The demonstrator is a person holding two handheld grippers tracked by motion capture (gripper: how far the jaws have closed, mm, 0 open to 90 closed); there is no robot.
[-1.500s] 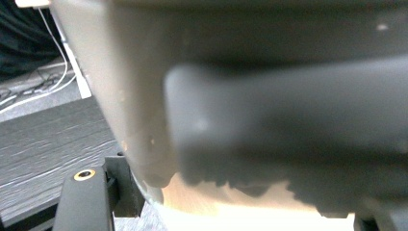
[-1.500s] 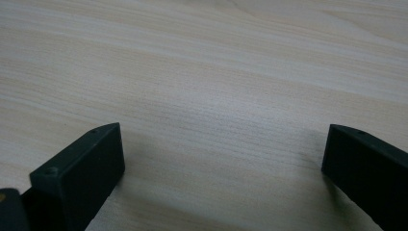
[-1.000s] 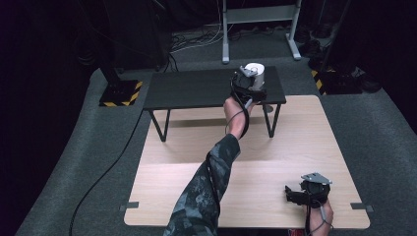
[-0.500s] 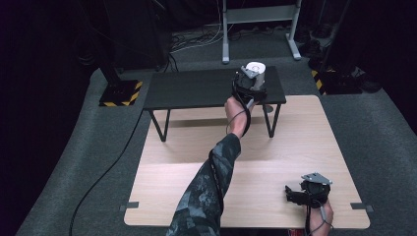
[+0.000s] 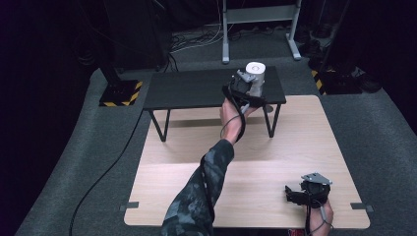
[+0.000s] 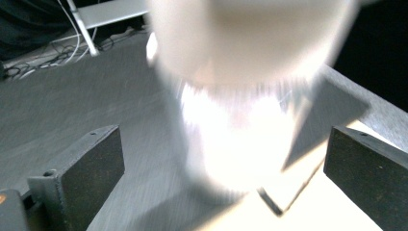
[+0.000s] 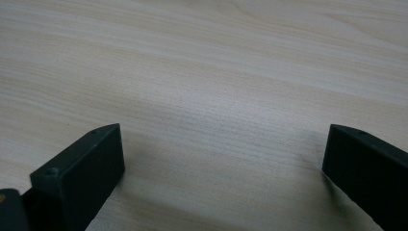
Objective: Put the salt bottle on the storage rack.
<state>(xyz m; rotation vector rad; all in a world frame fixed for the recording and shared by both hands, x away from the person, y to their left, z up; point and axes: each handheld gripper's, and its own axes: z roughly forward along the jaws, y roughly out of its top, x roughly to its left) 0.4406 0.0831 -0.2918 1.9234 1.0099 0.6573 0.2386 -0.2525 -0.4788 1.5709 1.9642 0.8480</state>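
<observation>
- Right now my left tool (image 5: 244,84) is reached out over the black counter (image 5: 196,88), and the white paper roll (image 5: 255,74) stands upright just beyond it, near that counter's far right corner.
- From the left tool's own camera, the roll (image 6: 240,110) sits dead ahead between the two jaws, which stand wide apart with a gap on either side of it; the picture is blurred, so I cannot tell whether either jaw touches it yet.
- Its long axis runs straight up, across the line of my jaws, so I judge a level push forward should bring the jaws around its sides.
- My right tool (image 5: 306,191) is well apart from all this, low on the wooden tabletop (image 5: 295,137) near its front right corner, jaws spread open over bare wood (image 7: 207,96).
- So the left hand (image 5: 231,114) is plainly the nearer one for the roll.
</observation>
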